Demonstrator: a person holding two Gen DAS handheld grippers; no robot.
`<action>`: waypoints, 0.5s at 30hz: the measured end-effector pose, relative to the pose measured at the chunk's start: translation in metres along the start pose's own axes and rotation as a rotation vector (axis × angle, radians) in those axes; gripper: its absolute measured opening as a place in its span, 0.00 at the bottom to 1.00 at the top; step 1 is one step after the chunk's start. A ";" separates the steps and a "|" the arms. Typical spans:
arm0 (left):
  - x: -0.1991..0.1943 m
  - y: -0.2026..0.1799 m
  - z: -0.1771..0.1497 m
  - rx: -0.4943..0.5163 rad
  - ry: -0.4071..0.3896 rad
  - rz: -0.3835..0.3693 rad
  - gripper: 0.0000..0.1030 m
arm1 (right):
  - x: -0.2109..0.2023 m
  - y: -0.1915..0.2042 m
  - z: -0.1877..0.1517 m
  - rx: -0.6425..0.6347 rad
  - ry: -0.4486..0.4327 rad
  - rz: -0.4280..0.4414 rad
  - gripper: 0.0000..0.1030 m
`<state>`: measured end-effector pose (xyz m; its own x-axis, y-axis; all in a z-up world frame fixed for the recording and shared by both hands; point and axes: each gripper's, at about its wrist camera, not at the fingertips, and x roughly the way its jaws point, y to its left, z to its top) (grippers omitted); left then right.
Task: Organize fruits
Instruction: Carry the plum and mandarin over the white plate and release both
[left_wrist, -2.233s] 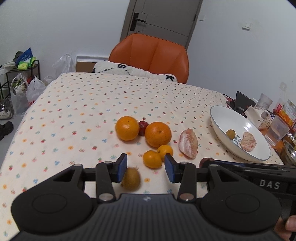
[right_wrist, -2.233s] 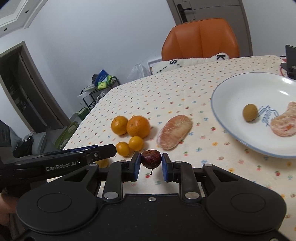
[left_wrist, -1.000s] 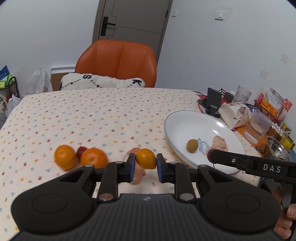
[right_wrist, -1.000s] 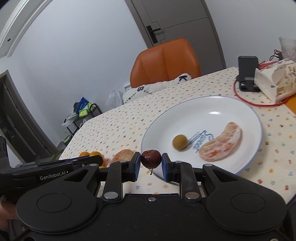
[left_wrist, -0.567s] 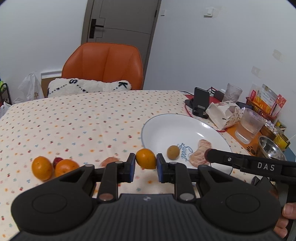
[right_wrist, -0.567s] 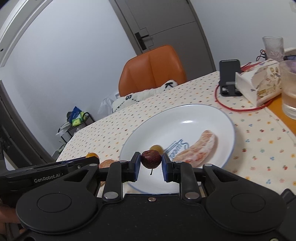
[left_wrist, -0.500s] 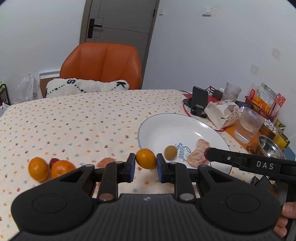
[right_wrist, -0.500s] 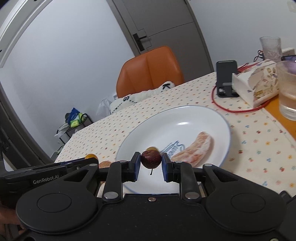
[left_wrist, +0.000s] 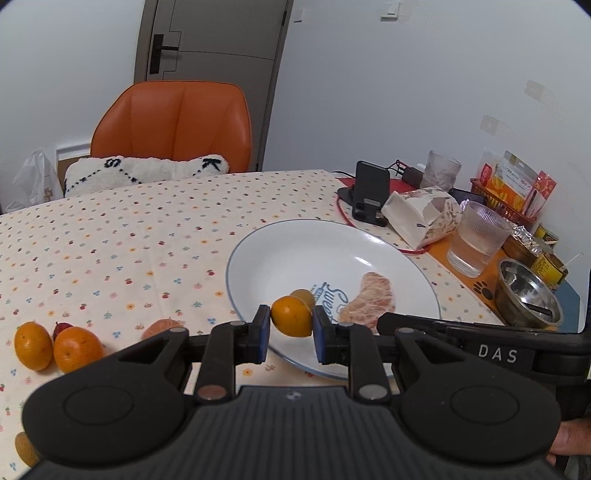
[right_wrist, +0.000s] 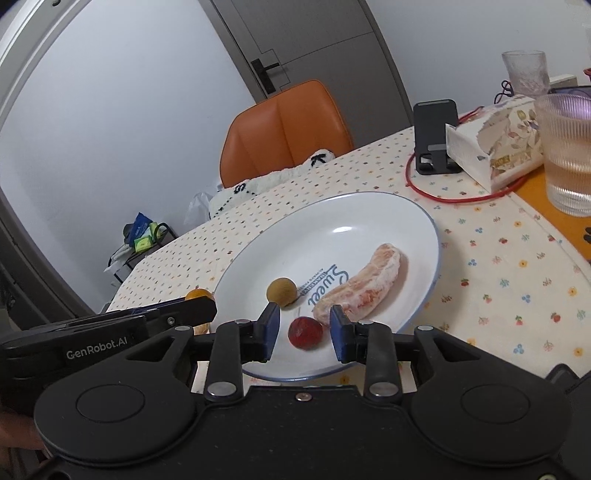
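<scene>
Left tongs (left_wrist: 291, 328) clamped closed; right tongs (right_wrist: 304, 329) spread apart.

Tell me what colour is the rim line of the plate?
Thin blue line on the white plate; clearest in right wrist view.

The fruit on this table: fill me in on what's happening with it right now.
A person is moving fruit onto the white plate with two handheld grippers. The left gripper is shut on a small orange at the plate's near rim. The right gripper is open, a red fruit lying on the plate between its fingers. A small brown fruit and a peeled segment also lie there; two oranges wait on the tablecloth.
</scene>
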<state>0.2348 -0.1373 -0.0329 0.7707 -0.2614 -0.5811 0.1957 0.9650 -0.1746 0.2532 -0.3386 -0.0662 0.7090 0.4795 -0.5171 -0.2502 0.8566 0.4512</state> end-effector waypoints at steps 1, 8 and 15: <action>0.000 -0.001 0.000 -0.002 -0.001 -0.001 0.22 | -0.001 0.000 0.000 0.001 0.000 0.000 0.30; -0.009 -0.005 0.002 -0.010 -0.033 -0.023 0.25 | -0.012 0.003 -0.002 -0.010 -0.015 -0.006 0.37; -0.023 -0.001 -0.003 -0.008 -0.022 0.021 0.44 | -0.020 0.011 -0.004 -0.022 -0.033 -0.044 0.58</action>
<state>0.2157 -0.1321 -0.0217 0.7881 -0.2401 -0.5668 0.1742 0.9701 -0.1687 0.2337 -0.3385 -0.0537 0.7409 0.4349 -0.5118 -0.2325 0.8810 0.4121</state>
